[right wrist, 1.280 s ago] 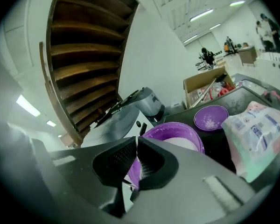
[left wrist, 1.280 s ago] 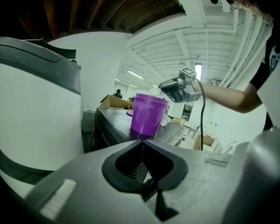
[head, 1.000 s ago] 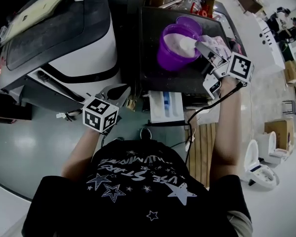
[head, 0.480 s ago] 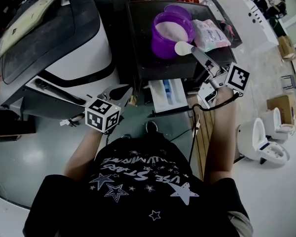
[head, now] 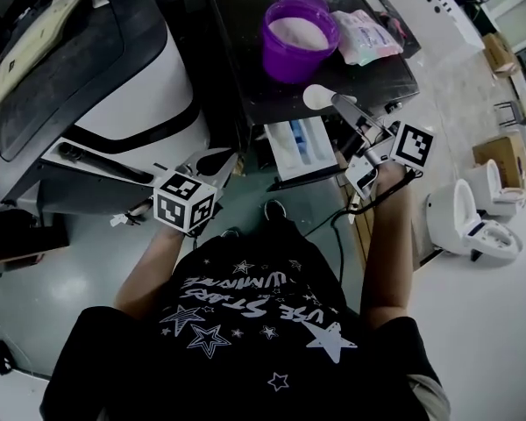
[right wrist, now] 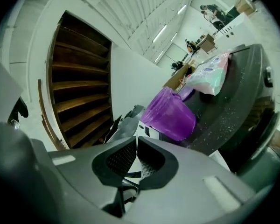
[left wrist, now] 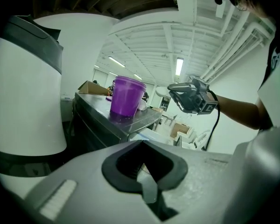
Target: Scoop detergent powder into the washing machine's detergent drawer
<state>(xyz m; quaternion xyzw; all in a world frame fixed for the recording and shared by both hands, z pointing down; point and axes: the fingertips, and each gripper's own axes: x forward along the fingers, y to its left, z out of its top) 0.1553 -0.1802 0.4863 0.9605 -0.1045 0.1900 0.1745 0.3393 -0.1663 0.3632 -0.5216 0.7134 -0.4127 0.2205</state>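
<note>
A purple tub (head: 300, 35) of white powder stands on the dark washer top (head: 245, 68), with a pink-white detergent bag (head: 364, 35) beside it. Below the front edge, the white detergent drawer (head: 285, 158) is pulled out. My right gripper (head: 361, 132) is shut on the handle of a white scoop (head: 316, 96); the scoop's bowl hangs over the washer's front edge, just behind the drawer. The right gripper view shows the tub (right wrist: 170, 113) and bag (right wrist: 209, 76) past the closed jaws (right wrist: 136, 146). My left gripper (head: 212, 160) is shut on nothing, low and left of the drawer.
A large grey-and-white appliance (head: 114, 77) fills the left side. A white toilet-shaped fixture (head: 465, 222) stands on the floor at right, with wooden slats (head: 368, 231) near the washer's corner. A black cable hangs from the right gripper. Cardboard boxes sit behind the washer.
The right gripper has drawn the scoop out of the purple tub and brought it forward to the washer's front edge by the drawer. The left gripper has stayed put.
</note>
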